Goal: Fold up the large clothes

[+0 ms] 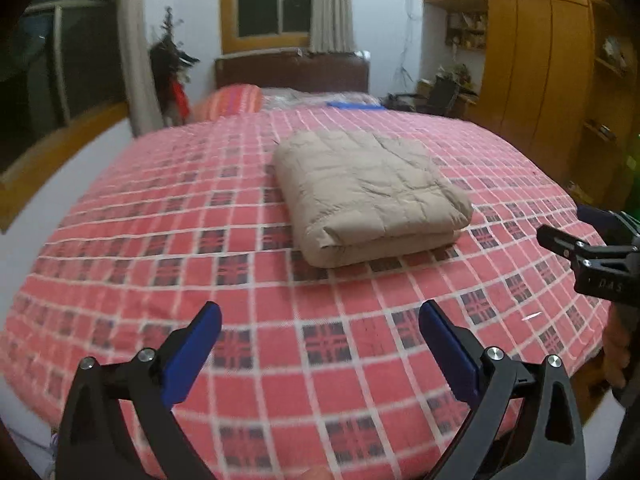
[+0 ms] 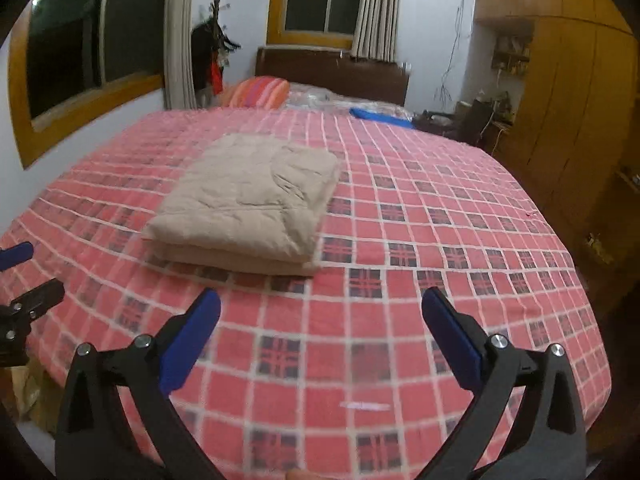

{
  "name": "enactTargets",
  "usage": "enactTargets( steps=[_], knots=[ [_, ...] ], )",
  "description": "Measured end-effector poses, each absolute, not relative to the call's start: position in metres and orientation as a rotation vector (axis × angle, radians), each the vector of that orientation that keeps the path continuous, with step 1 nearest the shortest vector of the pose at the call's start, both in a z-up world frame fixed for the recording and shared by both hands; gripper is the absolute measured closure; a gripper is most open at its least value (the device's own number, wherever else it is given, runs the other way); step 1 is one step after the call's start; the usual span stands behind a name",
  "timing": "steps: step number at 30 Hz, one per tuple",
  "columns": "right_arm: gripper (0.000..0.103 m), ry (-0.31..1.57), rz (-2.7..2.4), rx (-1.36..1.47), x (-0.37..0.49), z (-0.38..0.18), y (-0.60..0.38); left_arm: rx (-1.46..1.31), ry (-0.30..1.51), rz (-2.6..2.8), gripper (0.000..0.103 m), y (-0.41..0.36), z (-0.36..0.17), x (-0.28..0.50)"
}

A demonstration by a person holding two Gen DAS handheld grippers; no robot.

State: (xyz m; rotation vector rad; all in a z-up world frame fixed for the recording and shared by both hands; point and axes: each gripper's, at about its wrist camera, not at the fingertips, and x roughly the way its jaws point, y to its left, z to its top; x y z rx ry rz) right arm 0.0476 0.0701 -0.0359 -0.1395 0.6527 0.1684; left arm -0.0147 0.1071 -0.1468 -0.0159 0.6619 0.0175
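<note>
A beige quilted garment (image 1: 372, 196) lies folded into a thick rectangular stack in the middle of the bed (image 1: 120, 264); in the right wrist view the same folded garment (image 2: 248, 200) sits left of centre. My left gripper (image 1: 320, 316) hangs open above the near part of the bed, well short of the stack, with nothing between its blue pads. My right gripper (image 2: 320, 304) is also open and empty, near the bed's front edge. Each gripper shows at the side of the other's view: the right one (image 1: 584, 256) and the left one (image 2: 28, 280).
The bed is covered by a red checked sheet (image 2: 440, 240). At its head lie a striped orange pillow (image 1: 232, 102), clear plastic packs and a blue item (image 1: 356, 106) before a dark headboard (image 1: 292, 72). A wooden wardrobe (image 1: 532, 68) stands on the right, windows on the left and back walls.
</note>
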Motion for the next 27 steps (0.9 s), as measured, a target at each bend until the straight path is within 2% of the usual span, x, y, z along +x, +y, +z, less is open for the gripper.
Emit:
enactTargets(
  steps=[7,14,27],
  knots=[
    [0.003,0.614,0.175,-0.096,-0.016,-0.015,0.067,-0.033,0.605,0.018,0.004,0.092,-0.108,-0.070],
    [0.003,0.604,0.184,-0.116,-0.063,0.000,0.073,-0.036,0.567,0.047,0.004,0.085,-0.099,-0.105],
    [0.003,0.604,0.137,-0.107,-0.068,-0.002,0.067,-0.019,0.611,0.030,0.004,0.078,-0.108,-0.111]
  ],
)
